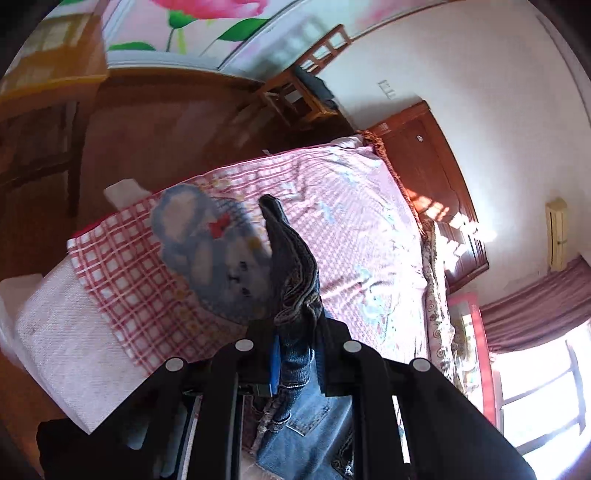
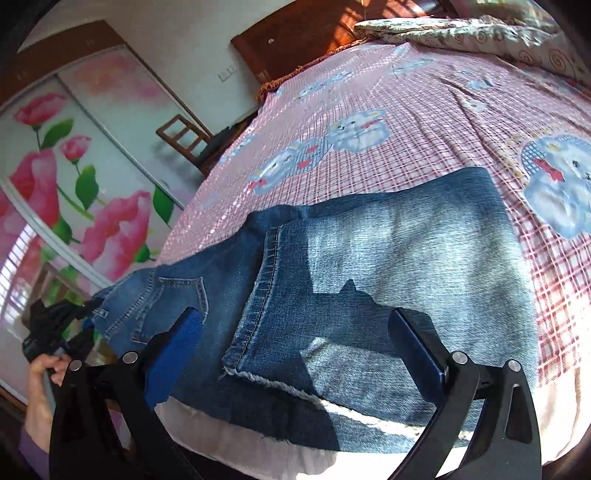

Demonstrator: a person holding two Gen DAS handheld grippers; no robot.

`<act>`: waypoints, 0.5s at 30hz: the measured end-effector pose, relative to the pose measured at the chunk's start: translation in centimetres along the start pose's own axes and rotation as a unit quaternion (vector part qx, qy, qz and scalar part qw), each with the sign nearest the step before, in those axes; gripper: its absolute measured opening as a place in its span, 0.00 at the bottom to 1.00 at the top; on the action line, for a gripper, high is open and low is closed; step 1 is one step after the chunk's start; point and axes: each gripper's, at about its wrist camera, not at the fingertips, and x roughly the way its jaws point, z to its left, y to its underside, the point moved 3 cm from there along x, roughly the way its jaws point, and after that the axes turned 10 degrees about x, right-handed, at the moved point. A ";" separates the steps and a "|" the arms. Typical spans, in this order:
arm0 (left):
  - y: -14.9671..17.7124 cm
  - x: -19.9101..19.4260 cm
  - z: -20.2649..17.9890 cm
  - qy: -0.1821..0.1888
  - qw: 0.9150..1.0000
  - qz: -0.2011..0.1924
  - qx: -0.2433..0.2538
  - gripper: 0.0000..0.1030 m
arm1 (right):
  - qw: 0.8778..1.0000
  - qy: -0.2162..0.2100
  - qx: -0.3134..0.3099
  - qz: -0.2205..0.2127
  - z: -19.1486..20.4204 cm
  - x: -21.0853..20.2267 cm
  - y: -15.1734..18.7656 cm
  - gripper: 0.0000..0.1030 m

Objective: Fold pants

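Bed (image 2: 424,122): it fills most of both views, covered by a pink and red checked sheet (image 1: 351,221) printed with blue cartoon animals.
Wardrobe (image 2: 74,177): sliding doors with large pink flowers and green leaves stand at the left of the right wrist view, beyond the bed's left edge.
Headboard (image 1: 436,177): dark red-brown wood at the far end of the bed, with sun patches on it.
Jeans (image 2: 369,266): blue denim folded over on the near part of the bed; a hemmed leg end lies on top near the middle, and a back pocket shows on the left part, which lifts off the bed's left edge.
Quilt (image 2: 480,33): a pale patterned heap at the far right of the bed.
Chair (image 2: 184,140): a wooden one stands between the wardrobe and the bed.
Right gripper (image 2: 295,332): its jaws stand wide apart above the near edge of the jeans, holding nothing.
Left gripper (image 1: 297,354): its jaws are closed on a bunched fold of the jeans, which rises up between them.
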 end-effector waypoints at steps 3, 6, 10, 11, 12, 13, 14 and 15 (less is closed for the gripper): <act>0.5 -0.4 -5.3 0.028 0.997 -0.007 0.073 0.13 | 0.998 -0.040 0.043 -0.025 -3.2 -3.6 -0.2 0.97; 2.2 -0.3 -11.4 0.067 0.986 -0.006 0.152 0.13 | 0.994 -0.065 0.061 -0.059 -6.3 -6.9 0.1 0.97; 6.5 0.8 -19.0 0.117 0.963 0.013 0.244 0.13 | 0.980 -0.108 0.129 -0.110 -11.2 -9.8 1.0 0.97; 7.6 1.1 -20.3 0.128 0.957 0.022 0.261 0.13 | 0.974 -0.117 0.151 -0.118 -12.4 -10.2 1.3 0.97; 8.9 1.6 -21.4 0.137 0.950 0.034 0.277 0.13 | 0.968 -0.125 0.177 -0.124 -13.4 -10.4 1.6 0.97; 10.4 2.2 -22.6 0.145 0.943 0.048 0.296 0.13 | 0.959 -0.145 0.207 -0.130 -14.3 -10.5 1.7 0.97; 11.3 2.5 -23.4 0.149 0.936 0.058 0.313 0.13 | 0.950 -0.164 0.226 -0.137 -14.9 -10.7 1.6 0.97; 12.7 2.9 -24.0 0.152 0.929 0.070 0.329 0.13 | 0.947 -0.168 0.232 -0.145 -15.1 -10.9 1.6 0.97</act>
